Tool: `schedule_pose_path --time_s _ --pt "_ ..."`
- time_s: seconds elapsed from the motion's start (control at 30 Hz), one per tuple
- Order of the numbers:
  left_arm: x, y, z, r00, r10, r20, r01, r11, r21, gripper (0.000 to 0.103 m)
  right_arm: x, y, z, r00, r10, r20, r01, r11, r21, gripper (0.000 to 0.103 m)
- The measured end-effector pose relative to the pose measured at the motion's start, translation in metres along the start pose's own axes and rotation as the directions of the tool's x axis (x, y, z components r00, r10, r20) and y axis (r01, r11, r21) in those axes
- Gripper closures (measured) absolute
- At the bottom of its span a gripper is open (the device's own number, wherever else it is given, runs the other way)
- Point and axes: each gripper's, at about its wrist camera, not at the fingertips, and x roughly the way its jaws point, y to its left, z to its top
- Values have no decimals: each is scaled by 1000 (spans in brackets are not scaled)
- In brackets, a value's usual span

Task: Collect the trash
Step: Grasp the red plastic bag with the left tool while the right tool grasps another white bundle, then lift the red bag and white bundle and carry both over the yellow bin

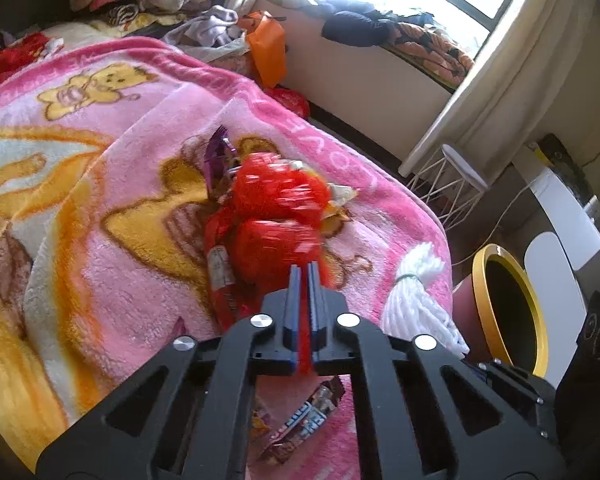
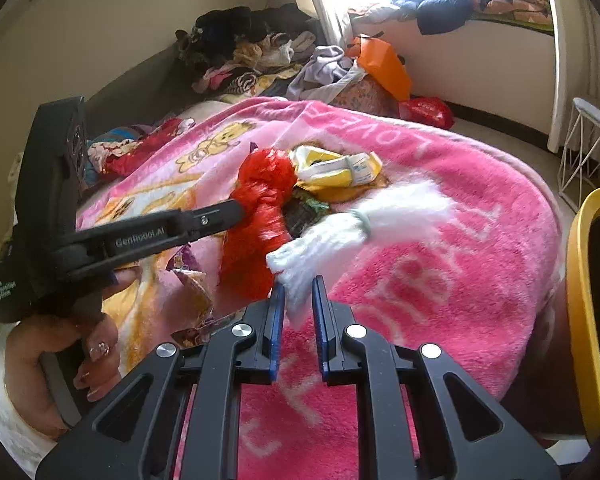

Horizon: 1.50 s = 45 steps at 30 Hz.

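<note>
Bedding: a pink blanket (image 2: 440, 248) covers the bed. A yellow-rimmed bin (image 1: 512, 312) stands beside it. On the blanket lie a red plastic bag (image 2: 260, 208), a white tied bundle (image 2: 340, 236) and a yellow wrapper (image 2: 332, 168). The left hand-held gripper (image 1: 303, 276) is clamped on the red bag. The right hand-held gripper (image 2: 298, 296), jaws narrowly apart, pinches the white bundle.

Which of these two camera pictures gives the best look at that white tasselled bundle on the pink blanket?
The right wrist view: the white tasselled bundle lies mid-picture, its near end between the right gripper pads, though blurred. The left wrist view shows the bundle off to the side, its lower end hidden behind the left gripper.
</note>
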Motion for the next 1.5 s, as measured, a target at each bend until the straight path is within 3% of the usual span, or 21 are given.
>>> schedule_pose_path --time_s 0.2,0.27,0.3,0.33,0.37,0.4,0.6,0.67,0.73,0.8,0.97,1.23,1.5 --pt "-13 -17 2 999 9 44 -12 998 63 103 -12 -5 3 1000 0 22 0 1000 3 90" --pt "-15 -20 3 998 43 49 -47 995 83 103 -16 -6 3 1000 0 30 0 1000 4 90" --pt "-17 -22 3 995 76 67 -83 992 100 97 -17 -6 4 999 -1 33 1 1000 5 90" --pt "-17 -22 3 994 82 66 -89 991 103 67 -20 -7 4 999 -1 38 1 1000 6 90" --pt "-15 -22 4 994 86 61 -92 991 100 50 -21 -8 5 999 -1 41 1 1000 6 90" --pt "-14 -20 3 995 85 56 -90 991 95 40 -22 -7 5 999 -4 44 3 1000 7 90" --pt "10 -19 0 985 174 0 -173 979 111 42 -37 -14 9 997 -16 77 15 1000 20 90" --pt "18 -18 -3 978 207 -20 -203 972 122 52 -42 -18 9 996 -23 88 20 999 25 90" --pt "23 -17 -5 973 230 -30 -225 966 128 76 -50 -22 11 994 -33 105 31 999 29 90" --pt "23 -16 -6 971 235 -35 -229 965 127 85 -55 -26 13 992 -40 117 36 999 31 90" --pt "-1 -20 -4 986 168 23 -169 982 87 91 -74 -37 17 987 -44 155 38 998 42 90" --pt "-36 -51 10 988 82 127 -96 990 105 93 -99 -54 21 976 -58 209 49 998 49 90" --pt "-47 -80 16 989 -12 144 -7 992 126 93 -122 -72 23 967 -71 246 56 996 66 90"
